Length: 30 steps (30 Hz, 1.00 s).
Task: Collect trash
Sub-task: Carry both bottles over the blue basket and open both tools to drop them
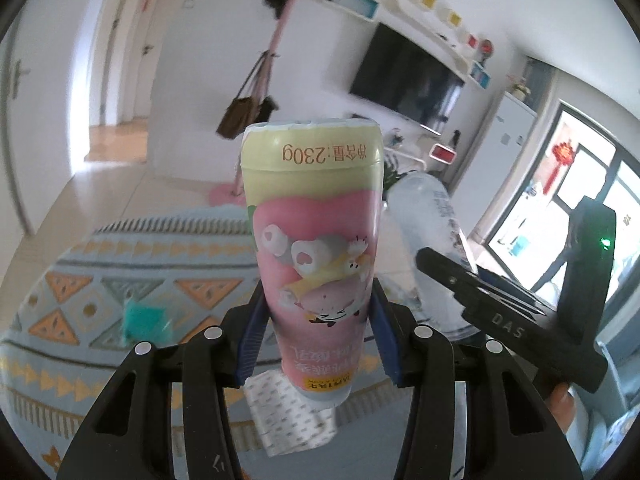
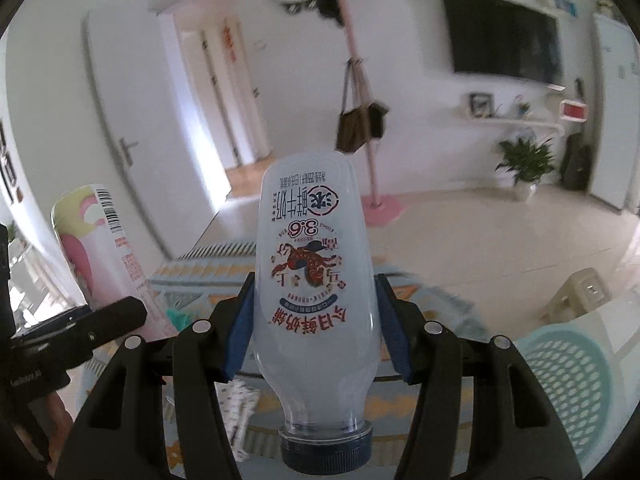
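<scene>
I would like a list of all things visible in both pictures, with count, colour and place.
pink bottle: 1, pink and yellow, upside down in left gripper
milk bottle: 1, clear with dark blue cap, upside down in right gripper
rug: 1, light blue with orange triangles, on floor
basket: 1, teal, lower right
coat stand: 1, pink, by wall, bags hanging
television: 1, black, on wall
plant: 1, green, white pot, on floor
left gripper: 1, black, blue pads
right gripper: 1, black, blue pads

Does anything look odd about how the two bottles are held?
Both are upside down. The pink-and-yellow yogurt bottle in the left gripper shows inverted print; the clear plastic milk bottle in the right gripper has its dark blue cap toward the camera.
</scene>
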Available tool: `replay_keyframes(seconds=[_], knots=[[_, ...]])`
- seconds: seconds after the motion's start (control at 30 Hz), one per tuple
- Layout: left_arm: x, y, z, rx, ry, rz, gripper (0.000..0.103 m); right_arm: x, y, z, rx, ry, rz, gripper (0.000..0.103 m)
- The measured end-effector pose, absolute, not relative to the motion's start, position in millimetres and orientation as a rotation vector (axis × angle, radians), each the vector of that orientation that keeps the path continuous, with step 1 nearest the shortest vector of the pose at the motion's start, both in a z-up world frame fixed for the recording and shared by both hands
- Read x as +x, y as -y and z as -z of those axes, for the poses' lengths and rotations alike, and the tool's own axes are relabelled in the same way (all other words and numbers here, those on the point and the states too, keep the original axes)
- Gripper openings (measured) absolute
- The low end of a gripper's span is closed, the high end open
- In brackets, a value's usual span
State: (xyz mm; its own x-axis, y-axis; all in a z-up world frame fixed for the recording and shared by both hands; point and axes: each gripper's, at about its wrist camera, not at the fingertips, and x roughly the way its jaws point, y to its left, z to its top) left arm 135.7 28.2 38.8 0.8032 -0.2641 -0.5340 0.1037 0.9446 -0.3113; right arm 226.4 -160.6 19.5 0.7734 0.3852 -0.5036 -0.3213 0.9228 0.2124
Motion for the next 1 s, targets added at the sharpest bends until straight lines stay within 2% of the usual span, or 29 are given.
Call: replay_keyframes(seconds=[0.27,0.47,1.0], knots=[[150.1,43.4,-59.1,-0.184,-0.577,0.281,0.047,208.4,250.0,-34.5,0.171,-0.501,-0.223,0.053],[166.6,105.3,-56.5,-0.119,-0.596,0.372,0.047,202.4,317.1,-20.3,0.219,-0.509,-0.077,0.053],[218.4,242.3,16.0,-0.026,-0.776,0.583,0.047,209.0,437.6,92.6,0.400,-0.708,0.164,0.053]])
